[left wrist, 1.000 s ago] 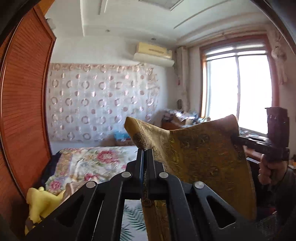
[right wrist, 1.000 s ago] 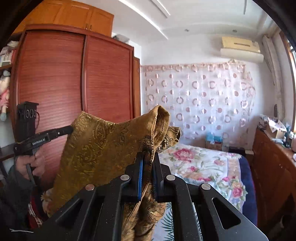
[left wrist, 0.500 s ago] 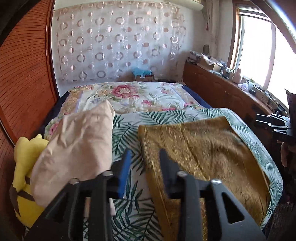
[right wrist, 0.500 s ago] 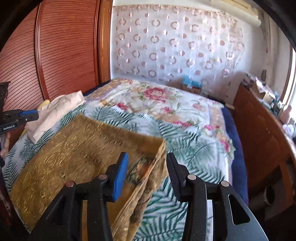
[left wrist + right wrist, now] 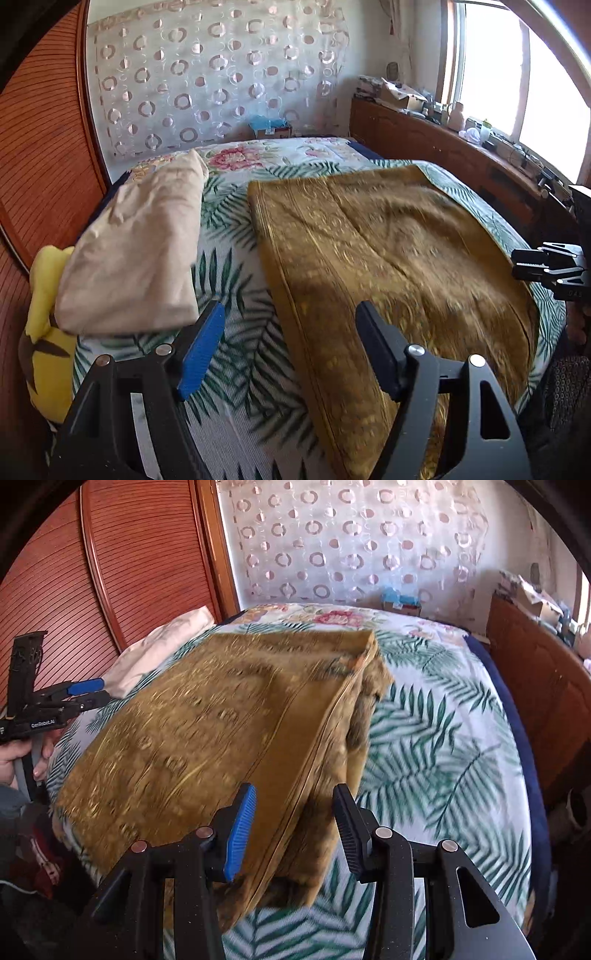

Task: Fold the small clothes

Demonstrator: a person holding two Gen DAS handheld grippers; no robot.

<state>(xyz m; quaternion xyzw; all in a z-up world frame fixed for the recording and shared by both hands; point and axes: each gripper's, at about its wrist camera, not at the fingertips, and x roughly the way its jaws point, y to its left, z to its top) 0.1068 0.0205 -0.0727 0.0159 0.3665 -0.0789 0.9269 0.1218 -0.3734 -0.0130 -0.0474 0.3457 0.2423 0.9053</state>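
Observation:
A golden-brown patterned cloth (image 5: 388,251) lies spread flat on the leaf-print bedcover (image 5: 236,354). My left gripper (image 5: 290,332) hovers over the cloth's near left edge, its jaws opening, with nothing pressed between the pads. In the right wrist view the same cloth (image 5: 207,731) shows a folded, bunched right edge. My right gripper (image 5: 293,819) stands open over that near right edge, the cloth below the fingers and not pinched. The other gripper (image 5: 88,694) is seen at the far left, held by a hand (image 5: 14,753).
A folded beige garment (image 5: 140,243) lies left of the gold cloth, with a yellow plush toy (image 5: 44,325) at the bed's left edge. A wooden wardrobe (image 5: 110,565) stands on the left, a low wooden cabinet (image 5: 443,155) with clutter under the window on the right.
A second ago both grippers held the gold cloth up in the air, shut on it. They came down, let it go onto the bed, and their jaws opened.

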